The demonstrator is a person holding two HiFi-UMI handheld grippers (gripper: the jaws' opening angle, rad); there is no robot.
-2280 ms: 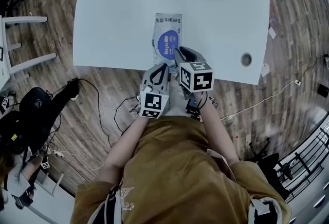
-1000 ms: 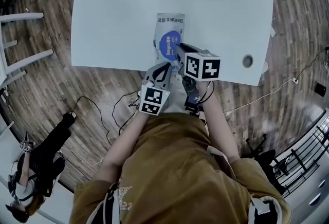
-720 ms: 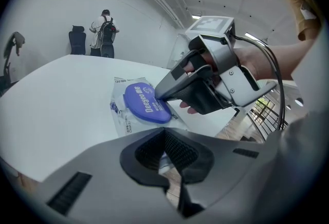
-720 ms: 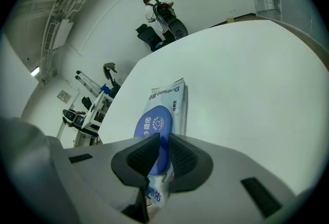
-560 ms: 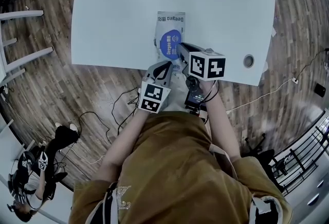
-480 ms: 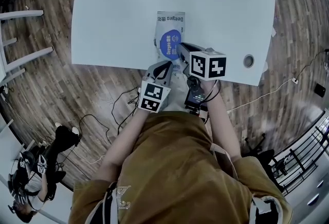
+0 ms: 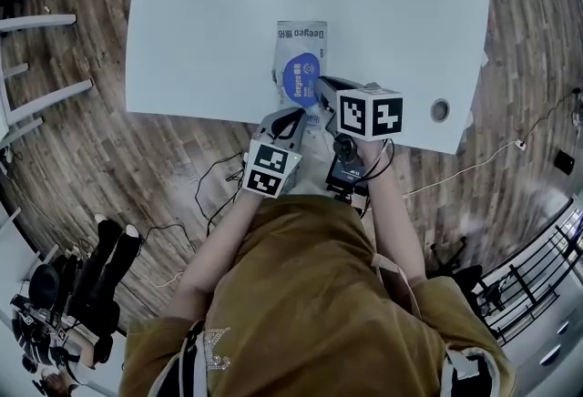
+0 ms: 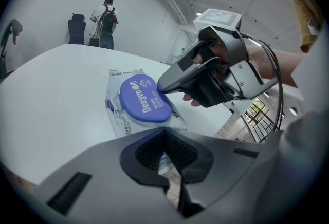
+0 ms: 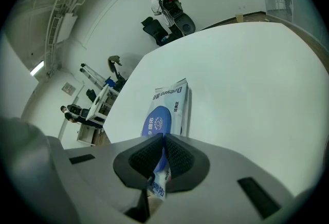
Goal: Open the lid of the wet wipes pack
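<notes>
Right gripper (image 7: 321, 87) has edged forward over the pack (image 7: 299, 38) and is now clamped on the near edge of the blue lid (image 8: 144, 98). Left gripper (image 8: 167, 155), just behind it, is closed on the pack's near end (steadying it on the tabletop (image 7: 200, 13)). The lid appears flat; grip taken, lifting outstanding.

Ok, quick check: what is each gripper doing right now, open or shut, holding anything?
The left gripper: shut on the near edge of the wet wipes pack.
The right gripper: shut on the near edge of the blue lid.
</notes>
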